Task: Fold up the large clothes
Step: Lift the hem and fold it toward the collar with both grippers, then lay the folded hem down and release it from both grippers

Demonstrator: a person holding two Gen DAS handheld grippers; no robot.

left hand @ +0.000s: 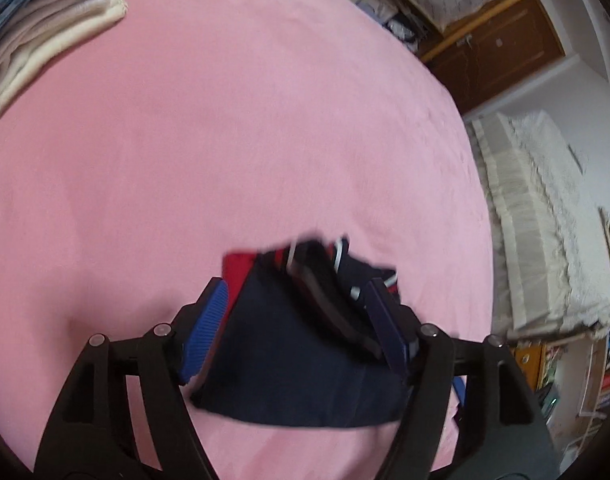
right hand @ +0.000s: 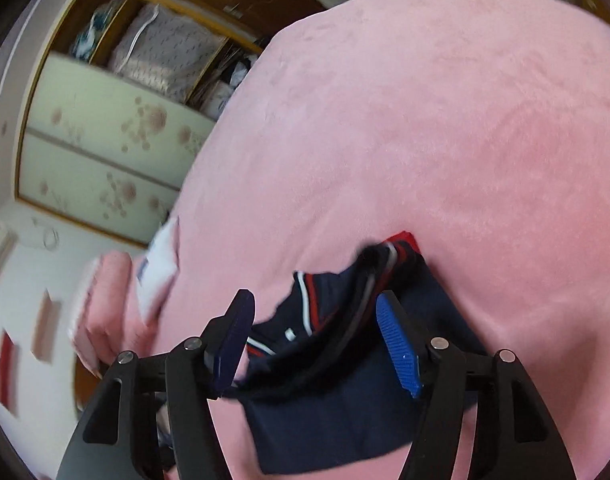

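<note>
Left wrist view first: the left tongs are spread wide, blue ribbed pads well apart, and a folded navy garment with red and white stripe trim sits between them on the pink bedspread. The cloth fills the gap, but neither pad looks pressed into it, so I'd call these tongs released. A red bit of the garment pokes out at its far edge. Up in the far left corner there's a stack of folded clothes, cream and beige with something denim-blue on top. Off the right edge of the bed is a white lacy cover, and a wooden cabinet stands behind it.

Right wrist view: the right tongs are also released, pads apart, hovering over the same navy garment, whose striped collar area lies bunched between the fingers. It rests on the bedspread near the bed's edge. To the left there's a floral sliding door, pretty blurry, and shelves with a bagged quilt.
</note>
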